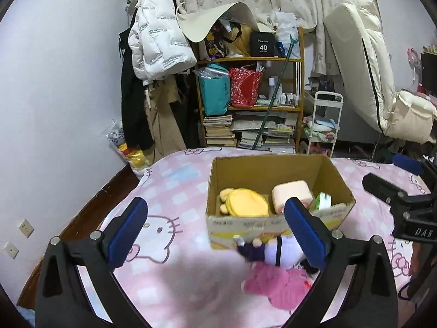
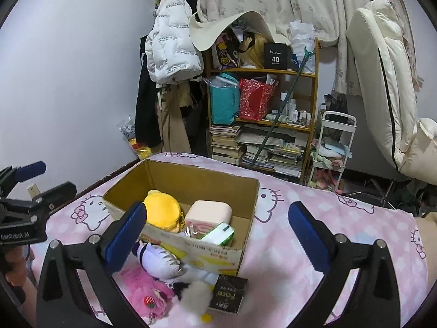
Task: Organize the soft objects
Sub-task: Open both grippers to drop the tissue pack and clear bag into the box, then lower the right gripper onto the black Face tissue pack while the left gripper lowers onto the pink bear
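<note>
An open cardboard box (image 1: 267,161) (image 2: 202,175) stands on the pink cat-print bed. Inside lie a yellow plush (image 1: 245,202) (image 2: 161,207), a pale pink cushion (image 1: 292,191) (image 2: 209,211) and a green-white pack (image 1: 323,201) (image 2: 218,233). Against the box's near side lie a purple-white doll (image 1: 273,248) (image 2: 161,259), a pink plush (image 1: 278,287) (image 2: 144,287) and a white fluffy toy (image 2: 196,295). My left gripper (image 1: 215,202) hangs open above them, holding nothing. My right gripper (image 2: 217,206) is open and empty too, over the box's near right corner.
A black carton (image 2: 229,295) lies by the fluffy toy. Beyond the bed stand a crowded bookshelf (image 1: 251,109), hanging coats (image 1: 155,49), a white trolley (image 1: 325,125) and a leaning cream mattress (image 1: 363,63). The bed's wooden edge (image 1: 90,207) runs along the left.
</note>
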`<state>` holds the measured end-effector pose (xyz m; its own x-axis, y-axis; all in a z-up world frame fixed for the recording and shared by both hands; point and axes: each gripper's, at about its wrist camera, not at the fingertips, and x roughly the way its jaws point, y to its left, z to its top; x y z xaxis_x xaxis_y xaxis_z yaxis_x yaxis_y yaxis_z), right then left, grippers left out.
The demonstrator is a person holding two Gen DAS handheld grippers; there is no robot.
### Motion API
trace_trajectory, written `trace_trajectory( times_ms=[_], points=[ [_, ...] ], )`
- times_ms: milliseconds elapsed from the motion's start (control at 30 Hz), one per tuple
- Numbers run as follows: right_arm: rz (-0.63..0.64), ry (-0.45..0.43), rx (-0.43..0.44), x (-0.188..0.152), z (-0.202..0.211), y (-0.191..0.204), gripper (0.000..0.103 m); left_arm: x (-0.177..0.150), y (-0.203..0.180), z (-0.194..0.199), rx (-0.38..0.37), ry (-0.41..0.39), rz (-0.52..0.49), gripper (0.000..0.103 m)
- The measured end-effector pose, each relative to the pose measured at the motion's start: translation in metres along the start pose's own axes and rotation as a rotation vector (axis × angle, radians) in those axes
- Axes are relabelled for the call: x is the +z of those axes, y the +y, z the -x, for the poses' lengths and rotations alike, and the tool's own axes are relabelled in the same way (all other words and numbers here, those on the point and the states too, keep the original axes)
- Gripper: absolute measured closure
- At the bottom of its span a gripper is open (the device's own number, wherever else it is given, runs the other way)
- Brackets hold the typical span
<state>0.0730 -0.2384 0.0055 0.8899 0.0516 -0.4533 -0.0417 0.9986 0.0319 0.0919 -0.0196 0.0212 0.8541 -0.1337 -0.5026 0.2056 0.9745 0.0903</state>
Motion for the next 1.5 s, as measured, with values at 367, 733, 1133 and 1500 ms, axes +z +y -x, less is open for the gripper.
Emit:
trace_trajectory(
  times_ms=[367, 733, 1133, 1500],
  points=[
    [-0.006, -0.009, -0.022, -0.008, 0.026, 0.0, 0.0, -0.016, -0.001, 0.039, 0.035, -0.021, -0.006, 0.004],
    [-0.038, 0.012, -0.044, -0.017, 0.029, -0.011, 0.0, -0.025, -0.008, 0.037, 0.022, 0.003, -0.03, 0.004],
    [-0.055, 0.037, -0.06, -0.026, 0.014, -0.015, 0.0, -0.03, -0.016, 0.001, -0.015, 0.081, -0.007, 0.004],
    [-0.072, 0.1, -0.066, -0.036, -0.014, -0.026, 0.0, -0.035, -0.035, -0.023, -0.052, 0.14, -0.065, 0.004]
  ],
)
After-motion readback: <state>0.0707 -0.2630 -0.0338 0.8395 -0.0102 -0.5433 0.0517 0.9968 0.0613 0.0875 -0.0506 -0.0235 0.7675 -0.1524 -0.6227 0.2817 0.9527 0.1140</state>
